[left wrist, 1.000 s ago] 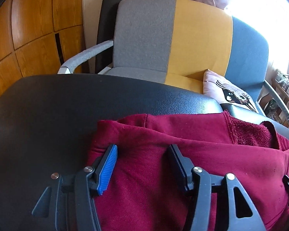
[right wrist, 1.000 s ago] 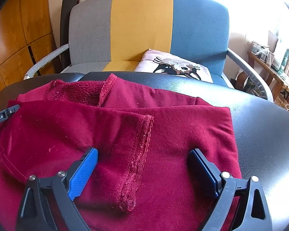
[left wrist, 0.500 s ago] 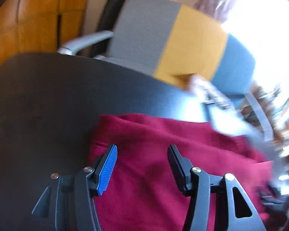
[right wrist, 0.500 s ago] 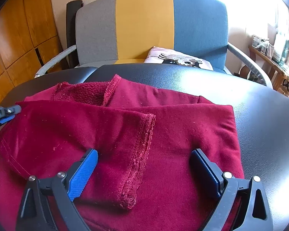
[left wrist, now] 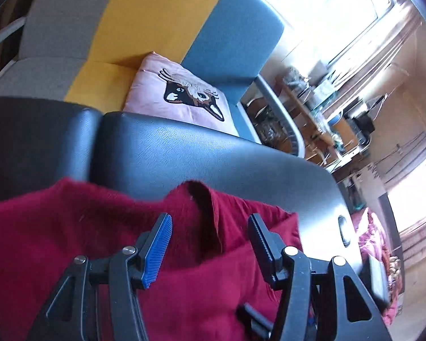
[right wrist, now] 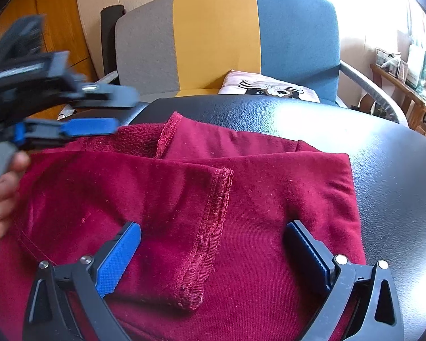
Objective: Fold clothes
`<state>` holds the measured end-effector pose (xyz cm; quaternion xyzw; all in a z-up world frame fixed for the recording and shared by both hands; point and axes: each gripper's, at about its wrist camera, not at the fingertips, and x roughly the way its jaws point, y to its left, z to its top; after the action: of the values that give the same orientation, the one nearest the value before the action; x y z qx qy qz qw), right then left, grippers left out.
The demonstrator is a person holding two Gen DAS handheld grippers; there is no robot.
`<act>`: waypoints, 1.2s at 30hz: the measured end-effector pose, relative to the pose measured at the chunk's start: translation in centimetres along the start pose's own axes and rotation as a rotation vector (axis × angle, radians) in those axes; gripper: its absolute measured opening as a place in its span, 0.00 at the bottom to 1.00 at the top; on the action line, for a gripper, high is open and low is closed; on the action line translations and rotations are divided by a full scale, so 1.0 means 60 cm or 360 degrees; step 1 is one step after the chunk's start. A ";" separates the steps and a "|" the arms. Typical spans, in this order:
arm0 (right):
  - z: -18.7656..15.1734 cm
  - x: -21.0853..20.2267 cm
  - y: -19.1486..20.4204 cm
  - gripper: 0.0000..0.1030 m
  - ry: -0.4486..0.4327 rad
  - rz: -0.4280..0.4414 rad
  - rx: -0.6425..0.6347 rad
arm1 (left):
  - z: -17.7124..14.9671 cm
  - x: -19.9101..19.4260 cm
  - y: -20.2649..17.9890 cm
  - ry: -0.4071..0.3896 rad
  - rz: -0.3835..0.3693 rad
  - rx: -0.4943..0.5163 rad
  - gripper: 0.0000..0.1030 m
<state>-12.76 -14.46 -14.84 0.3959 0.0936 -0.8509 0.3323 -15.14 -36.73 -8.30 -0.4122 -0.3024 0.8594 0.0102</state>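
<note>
**A:** Where's the garment, and what are your jaws doing?

**B:** The dark red fleece-lined garment (right wrist: pixel 241 199) lies partly folded on the black padded leather counter (right wrist: pixel 397 170), bunched toward the near edge with its bulk closer to the left side. A panel with a stitched ribbed hem (right wrist: pixel 210 227) is laid over the middle, and the fuzzy inner lining shows at the far edge. My right gripper (right wrist: pixel 213 258) hangs just above the cloth, jaws opening to their widest, the hem lying between them, neither pad pressing on it. I judge I'm letting the fold rest flat before taking a new hold.

**A:** And the left?

**B:** My left gripper (left wrist: pixel 210 244) has its jaws spread too, nothing pinched. It's angled down over the garment's far edge, where the cloth stands up in a rumpled ridge (left wrist: pixel 201 199). From the right wrist view it shows blurred at the left, my hand (right wrist: pixel 2 193) wrapped around its handle.

**A:** Why there?

**B:** Probably to catch that raised edge and bring it over or smooth it. The ridge is loose, so it could slump before I close on it.

**A:** What's behind?

**B:** A grey, yellow and blue upholstered armchair (right wrist: pixel 218 34) with a pale pink cushion bearing an animal face (left wrist: pixel 179 96).
</note>
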 end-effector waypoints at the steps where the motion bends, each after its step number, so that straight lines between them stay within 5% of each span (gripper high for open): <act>1: 0.000 0.000 0.000 1.00 -0.0002 0.0002 0.0000 | 0.007 0.012 -0.004 0.0025 -0.0004 0.0013 0.55; 7: -0.004 -0.002 -0.002 1.00 -0.0010 0.0018 0.0006 | 0.030 0.094 -0.011 0.0283 -0.0073 0.0060 0.54; 13: -0.004 -0.003 -0.003 1.00 -0.0017 0.0026 0.0010 | 0.044 0.109 -0.006 0.0185 -0.0235 -0.0036 0.36; 15: -0.004 -0.003 -0.004 1.00 -0.0017 0.0027 0.0011 | 0.041 0.124 0.006 0.0155 -0.0165 -0.0052 0.20; 16: -0.004 -0.003 -0.004 1.00 -0.0018 0.0028 0.0013 | 0.038 0.128 0.013 0.0121 -0.0125 -0.0044 0.04; 21: -0.004 -0.004 -0.002 1.00 -0.0018 0.0023 0.0009 | 0.037 0.118 0.020 0.0107 -0.0124 -0.0094 0.06; 23: -0.004 -0.004 0.000 1.00 -0.0018 0.0019 0.0006 | 0.038 0.099 0.007 0.0100 -0.0109 -0.0053 0.32; 26: -0.004 -0.003 0.000 1.00 -0.0016 0.0013 0.0002 | 0.045 0.042 0.013 -0.0016 -0.0115 -0.0070 0.42; 30: -0.005 -0.005 0.002 1.00 -0.0015 0.0010 0.0001 | 0.041 -0.033 0.052 -0.0124 -0.0071 -0.0148 0.43; 36: -0.006 -0.008 0.004 1.00 -0.0014 0.0004 -0.0002 | -0.014 -0.099 0.155 -0.0107 0.0015 -0.0378 0.42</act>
<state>-12.18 -14.24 -14.70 0.3921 0.0920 -0.8522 0.3340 -8.47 -45.50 -9.41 -0.3829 -0.4002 0.8309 -0.0530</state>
